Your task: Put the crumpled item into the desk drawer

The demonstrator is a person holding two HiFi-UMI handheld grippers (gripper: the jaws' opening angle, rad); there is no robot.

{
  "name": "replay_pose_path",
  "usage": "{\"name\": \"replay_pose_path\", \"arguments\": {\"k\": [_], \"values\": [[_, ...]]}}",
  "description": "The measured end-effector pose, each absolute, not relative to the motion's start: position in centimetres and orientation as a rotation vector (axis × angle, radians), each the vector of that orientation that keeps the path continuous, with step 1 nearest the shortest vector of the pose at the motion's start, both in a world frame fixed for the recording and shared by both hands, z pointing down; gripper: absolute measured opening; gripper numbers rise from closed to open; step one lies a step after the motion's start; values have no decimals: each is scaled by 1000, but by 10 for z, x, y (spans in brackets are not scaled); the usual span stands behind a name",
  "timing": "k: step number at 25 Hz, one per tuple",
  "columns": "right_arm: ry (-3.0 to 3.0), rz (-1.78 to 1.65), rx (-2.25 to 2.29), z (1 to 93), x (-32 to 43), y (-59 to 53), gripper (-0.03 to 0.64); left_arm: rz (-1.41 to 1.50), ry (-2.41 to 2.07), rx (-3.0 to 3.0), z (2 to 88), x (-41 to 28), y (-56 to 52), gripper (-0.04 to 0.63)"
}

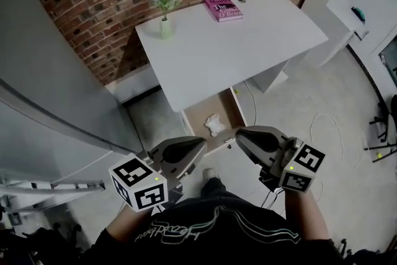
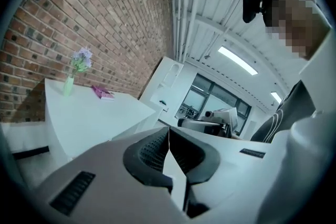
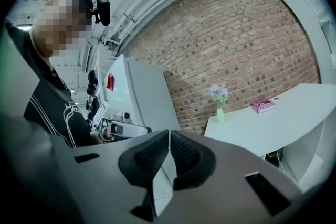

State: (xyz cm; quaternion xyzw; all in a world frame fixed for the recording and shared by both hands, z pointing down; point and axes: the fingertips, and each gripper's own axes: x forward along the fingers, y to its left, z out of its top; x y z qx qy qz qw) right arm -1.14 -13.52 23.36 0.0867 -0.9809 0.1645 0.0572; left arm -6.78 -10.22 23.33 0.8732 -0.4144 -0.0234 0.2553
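Note:
A crumpled white item (image 1: 214, 125) lies inside the open drawer (image 1: 200, 119), which is pulled out from under the near edge of the white desk (image 1: 236, 49). My left gripper (image 1: 200, 143) hovers just in front of the drawer's near left corner, shut with nothing between its jaws. My right gripper (image 1: 239, 133) is held at the drawer's near right corner, shut and holding nothing too. In the left gripper view the left gripper (image 2: 168, 131) has its pads pressed together, tilted up toward the room. The right gripper (image 3: 169, 134) looks the same in its own view.
A green vase with purple flowers (image 1: 165, 25) and a pink book (image 1: 223, 8) stand at the desk's far side against the brick wall. White cables (image 1: 329, 128) trail over the floor on the right. A grey partition (image 1: 56, 90) rises on the left.

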Motion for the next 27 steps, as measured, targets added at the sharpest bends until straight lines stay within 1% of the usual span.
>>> {"name": "replay_pose_path", "arguments": {"k": [5,13,27], "values": [[-2985,505,291,230,4,-110,46,-81,-1102,2408,224,-56,-81,23],[-2935,543,300,240,5,-95,46,-66,-1068,2424,225,-51,-73,21],[-2873,600,326,274,1,-96,46,-38,-1026,2413,266,-56,-78,21]]}}
